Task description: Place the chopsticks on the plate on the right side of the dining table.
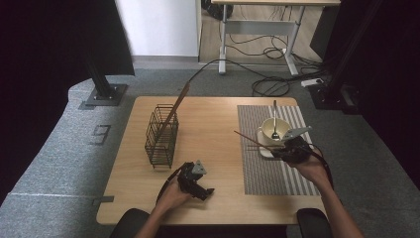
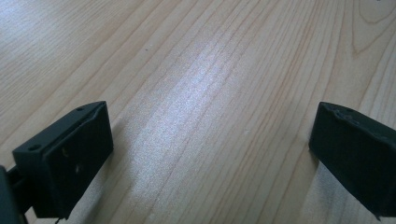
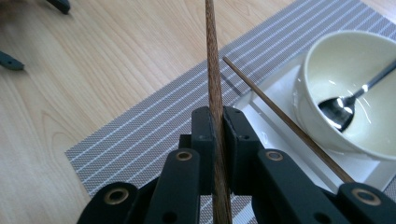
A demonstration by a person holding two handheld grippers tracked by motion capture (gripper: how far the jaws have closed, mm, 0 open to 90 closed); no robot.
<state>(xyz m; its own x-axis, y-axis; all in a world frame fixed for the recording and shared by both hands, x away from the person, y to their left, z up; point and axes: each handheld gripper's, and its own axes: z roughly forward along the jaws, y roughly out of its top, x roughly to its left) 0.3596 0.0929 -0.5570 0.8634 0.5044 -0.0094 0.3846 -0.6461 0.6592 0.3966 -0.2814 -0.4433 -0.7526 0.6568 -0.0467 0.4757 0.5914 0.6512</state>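
My right gripper (image 3: 216,116) is shut on a brown wooden chopstick (image 3: 212,60), which sticks out past its jaws. In the high view this chopstick (image 1: 250,139) points left over the striped placemat (image 1: 262,173), with the right gripper (image 1: 278,150) beside the white bowl (image 1: 274,130). A second chopstick (image 3: 280,116) lies slanted on the white square plate (image 3: 273,109) under the bowl (image 3: 350,88), which holds a metal spoon (image 3: 343,105). My left gripper (image 1: 205,191) rests on the bare wood near the front edge. Its jaws stand wide open in the left gripper view (image 2: 210,154), with nothing between them.
A black wire basket (image 1: 161,139) stands on the left half of the wooden table (image 1: 208,124), with another long stick (image 1: 176,106) leaning out of it. Cables and a desk frame lie on the floor beyond the table.
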